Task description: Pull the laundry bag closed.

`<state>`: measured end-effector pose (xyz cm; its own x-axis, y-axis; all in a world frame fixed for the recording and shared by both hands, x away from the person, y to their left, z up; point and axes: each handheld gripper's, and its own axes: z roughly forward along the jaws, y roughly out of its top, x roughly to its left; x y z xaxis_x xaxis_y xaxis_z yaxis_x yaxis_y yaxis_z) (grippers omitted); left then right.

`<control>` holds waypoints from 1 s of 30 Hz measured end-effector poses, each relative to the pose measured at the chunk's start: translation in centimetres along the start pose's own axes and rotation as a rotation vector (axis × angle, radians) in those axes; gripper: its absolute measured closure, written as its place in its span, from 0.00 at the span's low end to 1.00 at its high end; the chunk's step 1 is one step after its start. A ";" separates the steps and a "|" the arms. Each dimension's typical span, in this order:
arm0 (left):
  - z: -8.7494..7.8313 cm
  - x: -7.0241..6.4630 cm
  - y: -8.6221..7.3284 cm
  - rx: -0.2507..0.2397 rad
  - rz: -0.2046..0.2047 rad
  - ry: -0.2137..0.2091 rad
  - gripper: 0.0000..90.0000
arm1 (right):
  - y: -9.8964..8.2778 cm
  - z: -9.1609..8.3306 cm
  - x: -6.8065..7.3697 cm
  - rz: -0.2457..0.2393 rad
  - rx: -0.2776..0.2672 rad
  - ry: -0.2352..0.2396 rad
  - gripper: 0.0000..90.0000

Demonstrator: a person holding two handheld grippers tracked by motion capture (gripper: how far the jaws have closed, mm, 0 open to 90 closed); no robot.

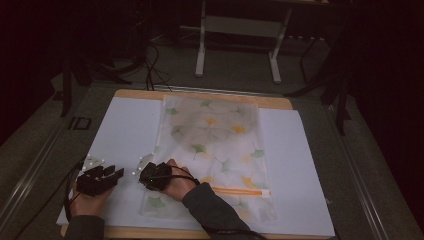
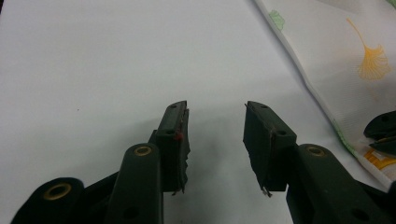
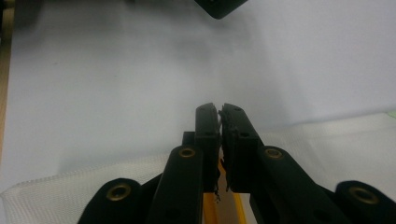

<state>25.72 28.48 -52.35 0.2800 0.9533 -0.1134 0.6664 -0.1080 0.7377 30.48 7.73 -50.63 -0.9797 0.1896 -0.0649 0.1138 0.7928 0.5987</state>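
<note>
While both my hands rest low at the near left of the table, a translucent mesh zipper bag lies flat down the middle of a smooth white sheet covering a wooden board. Its fabric is finely woven, whitish, printed with yellow and green ginkgo leaves, and an orange zipper runs across its near end. My right gripper points left across the bag's left edge, wrist bent inward, sleeve lying over the bag's near corner. Its black jaws are almost together, a thin slit between the pads; the mesh edge and a strip of orange zipper show beneath them, but I cannot tell whether fabric is pinched. My left gripper sits on bare sheet just left of the bag, jaws wide apart with nothing in them.
</note>
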 end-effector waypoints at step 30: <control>-0.1 0.1 0.0 -0.005 -0.007 0.001 0.67 | 1.0 1.7 -0.3 0.062 0.047 -0.047 0.84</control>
<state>25.66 28.60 -52.33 0.2746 0.9543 -0.1181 0.6651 -0.0997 0.7401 31.15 9.48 -51.39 -0.9620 0.2647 -0.0670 0.1823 0.8052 0.5643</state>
